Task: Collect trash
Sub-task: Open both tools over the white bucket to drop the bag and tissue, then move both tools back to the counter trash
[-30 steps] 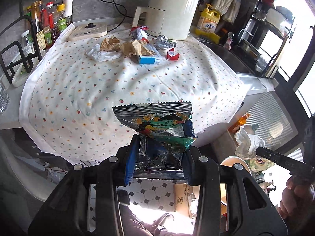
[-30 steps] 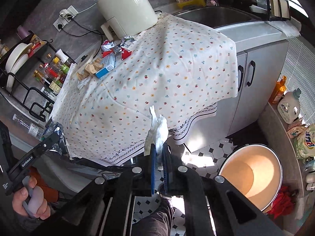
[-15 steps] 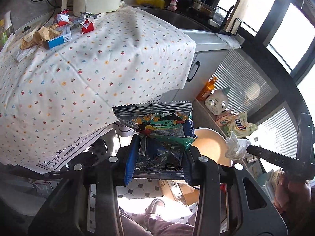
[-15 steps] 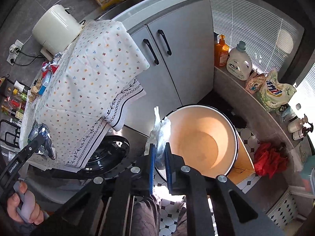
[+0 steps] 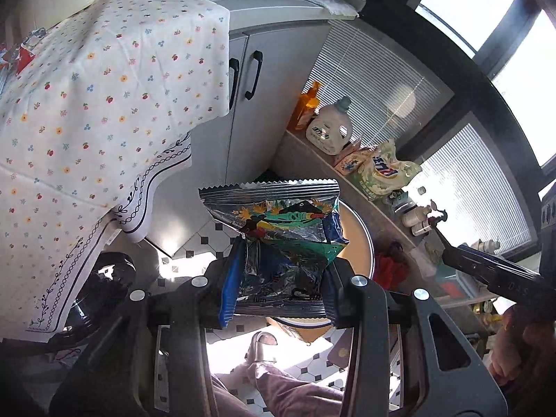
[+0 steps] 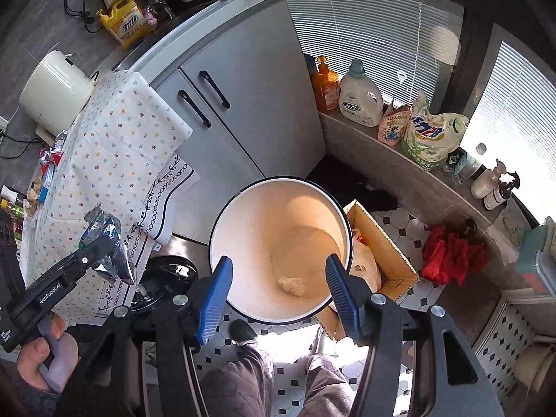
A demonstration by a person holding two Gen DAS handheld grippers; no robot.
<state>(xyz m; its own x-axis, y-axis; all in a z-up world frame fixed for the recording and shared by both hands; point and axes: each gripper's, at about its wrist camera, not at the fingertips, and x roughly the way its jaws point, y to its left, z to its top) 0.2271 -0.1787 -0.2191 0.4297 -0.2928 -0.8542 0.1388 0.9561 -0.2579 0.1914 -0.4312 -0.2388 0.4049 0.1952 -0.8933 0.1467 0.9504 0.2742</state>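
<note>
My left gripper [image 5: 278, 271] is shut on a shiny snack wrapper [image 5: 278, 222] and holds it above the floor beside the bin, whose rim [image 5: 368, 239] shows behind the wrapper. It also shows in the right wrist view [image 6: 107, 239]. My right gripper [image 6: 279, 285] is open and empty over the round white trash bin [image 6: 250, 201]. A crumpled white tissue [image 6: 292, 285] lies on the bin's bottom. More trash [image 6: 48, 163] lies on the flowered tablecloth [image 6: 114, 132] near the white appliance [image 6: 52, 87].
Grey cabinet doors [image 6: 250, 104] stand behind the bin. A cardboard box [image 6: 378, 243] sits right of it, a red cloth [image 6: 451, 253] farther right. Detergent bottles [image 6: 359, 97] line a ledge by the window. A black stool base [image 6: 163, 278] is left of the bin.
Both grippers swung from the table toward the bin. My right gripper opened and the tissue dropped into the bin. The left still holds the wrapper.
</note>
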